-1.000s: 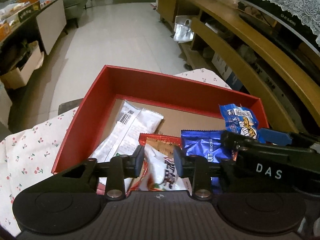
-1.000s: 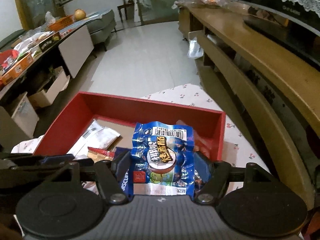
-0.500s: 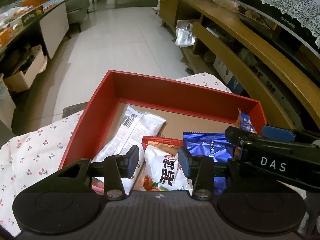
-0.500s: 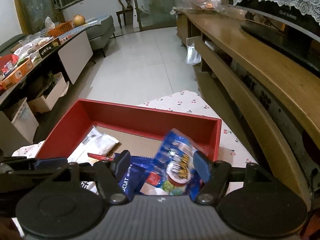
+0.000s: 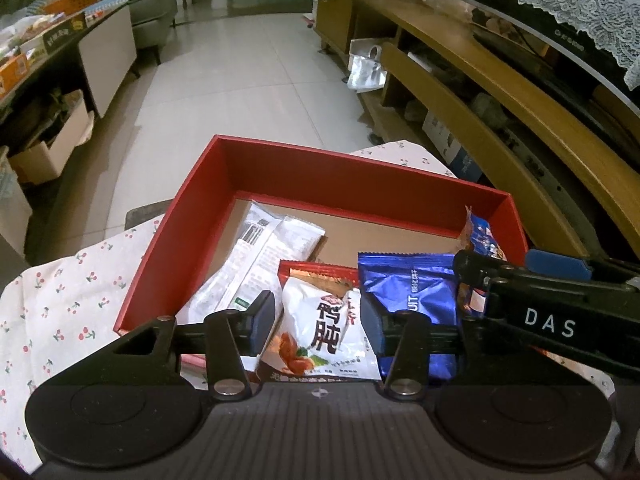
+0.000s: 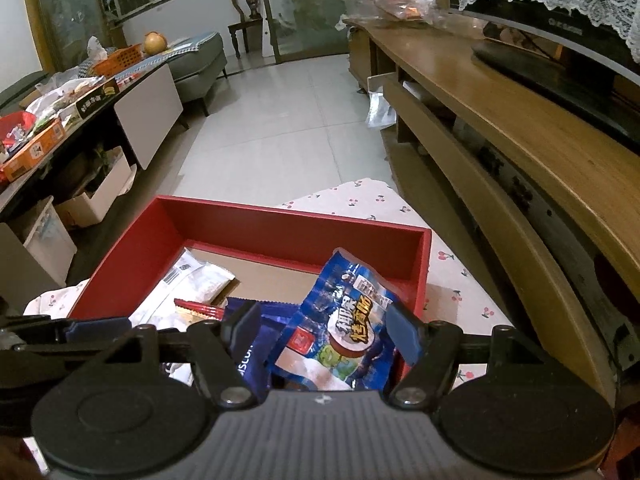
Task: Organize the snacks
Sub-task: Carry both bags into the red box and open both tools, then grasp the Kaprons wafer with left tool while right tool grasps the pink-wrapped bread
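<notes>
My left tongs (image 5: 318,316) are opening around the white packet (image 5: 328,332) while my right tongs (image 6: 320,330) stand apart (blue packet (image 6: 340,336) lying loose between), which could snag as I withdraw and spill from the red box (image 5: 288,172).

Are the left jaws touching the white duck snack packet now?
Apart. The left wrist view shows the opening left gripper with gaps either side of the white packet.

"DAS" is printed in white on the right tongs (image 5: 560,312); "UIT" is read on the blue packet (image 5: 412,292).
</notes>
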Demonstrator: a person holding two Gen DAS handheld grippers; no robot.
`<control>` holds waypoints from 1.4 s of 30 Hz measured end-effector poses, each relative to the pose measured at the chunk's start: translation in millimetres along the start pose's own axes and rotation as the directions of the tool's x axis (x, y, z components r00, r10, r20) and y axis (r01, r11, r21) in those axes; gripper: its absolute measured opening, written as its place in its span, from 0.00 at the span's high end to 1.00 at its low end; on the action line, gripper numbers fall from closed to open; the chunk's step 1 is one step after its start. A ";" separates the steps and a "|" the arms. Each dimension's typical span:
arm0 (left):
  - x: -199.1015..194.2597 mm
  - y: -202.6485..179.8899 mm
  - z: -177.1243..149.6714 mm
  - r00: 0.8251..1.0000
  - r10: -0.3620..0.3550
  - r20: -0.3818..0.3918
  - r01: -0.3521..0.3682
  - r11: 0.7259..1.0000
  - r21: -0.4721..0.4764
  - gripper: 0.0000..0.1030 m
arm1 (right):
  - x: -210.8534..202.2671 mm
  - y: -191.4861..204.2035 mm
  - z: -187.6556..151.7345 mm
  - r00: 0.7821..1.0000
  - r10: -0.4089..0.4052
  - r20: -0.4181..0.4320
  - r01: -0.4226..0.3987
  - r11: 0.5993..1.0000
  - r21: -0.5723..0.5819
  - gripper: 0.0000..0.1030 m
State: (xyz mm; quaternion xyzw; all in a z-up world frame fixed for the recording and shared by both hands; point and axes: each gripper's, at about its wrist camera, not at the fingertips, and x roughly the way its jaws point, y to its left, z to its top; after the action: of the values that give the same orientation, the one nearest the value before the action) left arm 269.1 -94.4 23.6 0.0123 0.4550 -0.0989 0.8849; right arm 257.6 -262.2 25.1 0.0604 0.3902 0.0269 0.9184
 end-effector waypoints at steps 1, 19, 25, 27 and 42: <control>-1.0 -0.9 -1.0 1.000 -0.002 0.000 0.002 1.000 0.002 0.46 | -1.5 -0.5 -0.3 1.000 -0.001 0.003 0.001 1.000 0.002 0.27; -13.9 -15.5 -15.5 1.000 -0.016 0.005 0.015 0.999 0.047 0.35 | -24.4 -7.4 -7.5 0.999 0.008 0.050 -0.010 0.999 0.032 0.26; -21.7 -17.6 -21.3 1.000 -0.025 0.007 0.025 0.998 0.050 0.34 | -33.4 -14.5 -15.7 0.999 0.001 0.045 -0.003 0.999 0.052 0.26; -25.1 -18.1 -24.1 1.000 -0.030 0.008 0.030 0.998 0.053 0.33 | -37.2 -16.6 -20.2 0.999 -0.002 0.038 0.000 0.999 0.054 0.26; -45.8 -24.0 -58.1 0.998 -0.060 -0.020 0.062 0.996 0.068 0.31 | -67.8 -37.4 -57.0 1.000 -0.003 -0.006 0.003 0.993 0.114 0.25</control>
State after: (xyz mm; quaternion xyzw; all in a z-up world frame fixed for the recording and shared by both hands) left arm 192.0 -103.9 28.2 0.0297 0.4592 -0.1414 0.8765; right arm 169.6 -300.7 29.3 0.1120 0.3936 0.0032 0.9124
